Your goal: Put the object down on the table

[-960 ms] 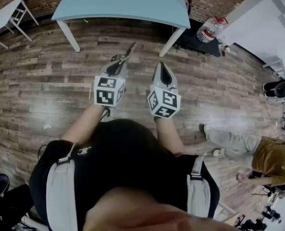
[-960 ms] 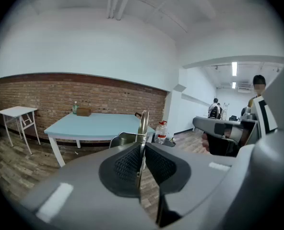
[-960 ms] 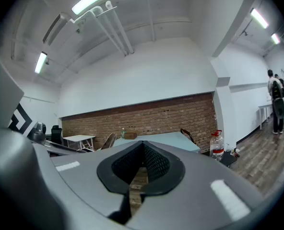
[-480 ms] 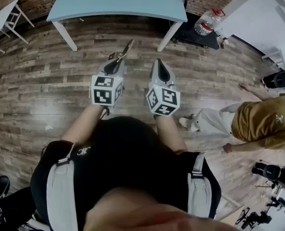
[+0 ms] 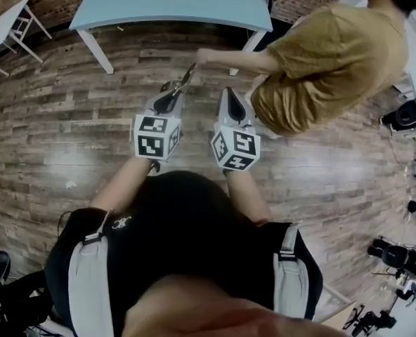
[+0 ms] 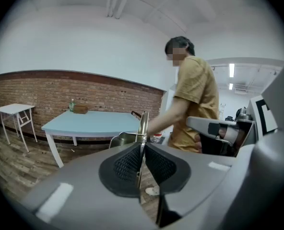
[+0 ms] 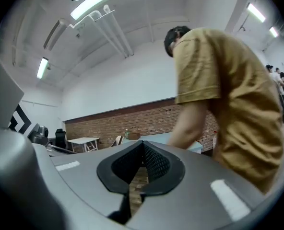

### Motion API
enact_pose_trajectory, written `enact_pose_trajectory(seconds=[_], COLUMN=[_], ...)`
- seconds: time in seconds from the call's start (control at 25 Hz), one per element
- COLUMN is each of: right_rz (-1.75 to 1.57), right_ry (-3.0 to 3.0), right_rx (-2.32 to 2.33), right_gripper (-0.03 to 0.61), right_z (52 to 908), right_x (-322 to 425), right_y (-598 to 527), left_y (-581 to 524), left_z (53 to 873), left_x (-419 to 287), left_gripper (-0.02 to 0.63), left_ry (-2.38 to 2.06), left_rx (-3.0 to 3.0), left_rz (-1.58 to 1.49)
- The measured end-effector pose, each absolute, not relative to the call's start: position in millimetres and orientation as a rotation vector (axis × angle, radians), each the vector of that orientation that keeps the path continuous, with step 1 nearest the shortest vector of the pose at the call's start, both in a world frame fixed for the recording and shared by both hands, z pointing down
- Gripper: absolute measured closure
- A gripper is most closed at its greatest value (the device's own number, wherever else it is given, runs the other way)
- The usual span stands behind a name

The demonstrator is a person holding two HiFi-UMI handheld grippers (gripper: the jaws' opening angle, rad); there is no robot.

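While my left gripper [image 5: 175, 91] stays clamped on the metal utensil's [image 5: 187, 74] thin handle above the wooden floor [image 5: 60, 118], a person in a mustard shirt [image 5: 327, 55] has stepped in, with a hand [image 5: 200, 56] at its tip. Its long axis points forward toward the blue table [image 5: 173, 2]. My right gripper [image 5: 235, 95] is closed and empty.

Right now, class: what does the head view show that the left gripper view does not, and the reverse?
Head view only: the left gripper's marker cube and the wearer's black top. Left gripper view only: a green bottle and brown box on the blue table. Both: that table, the person in the mustard shirt, the thin metal object pinched in the left claw.
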State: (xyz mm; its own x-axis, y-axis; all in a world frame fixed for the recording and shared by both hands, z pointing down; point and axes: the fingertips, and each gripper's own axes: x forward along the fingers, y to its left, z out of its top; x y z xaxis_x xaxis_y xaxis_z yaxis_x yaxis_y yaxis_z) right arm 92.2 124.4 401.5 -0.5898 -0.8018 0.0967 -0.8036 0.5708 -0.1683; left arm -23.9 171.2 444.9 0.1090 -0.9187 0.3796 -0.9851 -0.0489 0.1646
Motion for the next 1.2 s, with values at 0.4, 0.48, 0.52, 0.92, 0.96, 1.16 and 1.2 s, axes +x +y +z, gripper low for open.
enact_pose_trajectory(seconds=[0.4,0.48,0.52,0.92,0.96,1.16,1.2], right_rz=[0.331,0.337,0.34,0.37,0.373,0.373,0.369], right_ry=[-2.756,-2.751,-2.748,-2.702,-2.696,-2.67,-2.67], right_rx=[1.41,1.413,1.417,1.481,1.482,1.471,1.468], right_gripper=[0.565,0.565,0.565,0.565,0.565,0.565,0.565], right_z=[409,410,411,421,422,428,428], right_x=[84,80,77,28,25,3,0], right_y=[120,117,116,104,104,103,100], left_y=[170,168,166,147,145,138,136], left_z=[447,447,448,456,456,462,463], left_x=[-18,-24,-28,-82,-86,-107,-110], left_gripper=[0.583,0.583,0.583,0.583,0.583,0.583,0.583], left_ry=[-1.816,-1.814,-1.812,-1.768,-1.768,-1.747,-1.745], left_rx=[2.044,2.041,2.04,2.079,2.079,2.071,2.07], left_rz=[0.244,0.243,0.243,0.247,0.242,0.225,0.223])
